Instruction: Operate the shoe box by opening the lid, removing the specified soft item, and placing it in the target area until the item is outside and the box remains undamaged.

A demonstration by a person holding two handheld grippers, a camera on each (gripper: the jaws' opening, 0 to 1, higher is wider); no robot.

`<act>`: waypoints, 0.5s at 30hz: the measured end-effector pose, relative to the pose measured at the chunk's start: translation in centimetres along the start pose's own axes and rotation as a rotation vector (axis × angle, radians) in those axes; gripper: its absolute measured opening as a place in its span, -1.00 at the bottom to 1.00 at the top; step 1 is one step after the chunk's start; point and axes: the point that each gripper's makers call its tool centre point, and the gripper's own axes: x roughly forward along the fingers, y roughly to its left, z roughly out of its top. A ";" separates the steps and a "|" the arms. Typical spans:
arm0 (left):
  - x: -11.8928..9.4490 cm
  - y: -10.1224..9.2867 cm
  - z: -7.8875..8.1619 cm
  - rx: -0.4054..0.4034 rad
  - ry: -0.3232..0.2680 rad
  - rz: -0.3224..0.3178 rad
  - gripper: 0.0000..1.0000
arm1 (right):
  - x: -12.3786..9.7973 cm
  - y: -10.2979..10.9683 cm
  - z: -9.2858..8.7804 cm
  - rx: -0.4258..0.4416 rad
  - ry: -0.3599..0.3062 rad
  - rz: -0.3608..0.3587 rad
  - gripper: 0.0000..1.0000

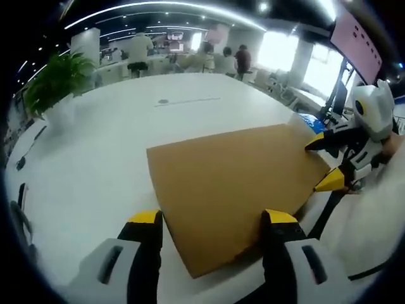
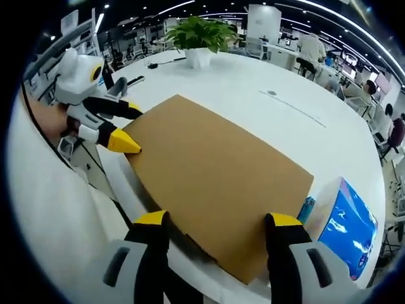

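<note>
Shoe box (image 1: 231, 190) lies closed on the white table (image 1: 95, 158), lid on. Left gripper (image 1: 215, 221) and right gripper (image 2: 215, 221) straddle opposite lid edges, jaws open. Advise lifting both ends evenly, without creasing cardboard. Potted plant (image 2: 199, 35) stands well apart; blue package (image 2: 348, 228) crowds one corner.

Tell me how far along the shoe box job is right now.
Nothing looks done yet: the brown shoe box sits shut on the white table, lid flat, and I can't see a soft item outside it. In hand: the left gripper and right gripper are open, fingers straddling opposite edges of the lid. Left: lift the lid, take the item out, place it.
</note>
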 end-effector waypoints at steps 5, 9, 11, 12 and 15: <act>-1.1 -0.2 2.3 -0.029 -0.107 -0.022 0.33 | -1.4 0.0 3.4 0.189 -0.243 0.014 0.54; -1.7 -0.6 4.0 -0.004 -0.173 -0.033 0.38 | -2.0 -0.2 4.0 0.192 -0.292 0.007 0.65; -1.8 -0.7 4.8 -0.009 -0.203 -0.034 0.49 | -2.3 -0.1 4.5 0.178 -0.314 0.022 0.70; -2.0 -0.8 5.1 -0.012 -0.207 -0.033 0.55 | -2.3 -0.2 4.6 0.177 -0.317 0.021 0.76; -2.1 -1.1 6.1 -0.038 -0.239 -0.046 0.82 | -3.3 -1.0 6.9 0.131 -0.473 0.006 0.78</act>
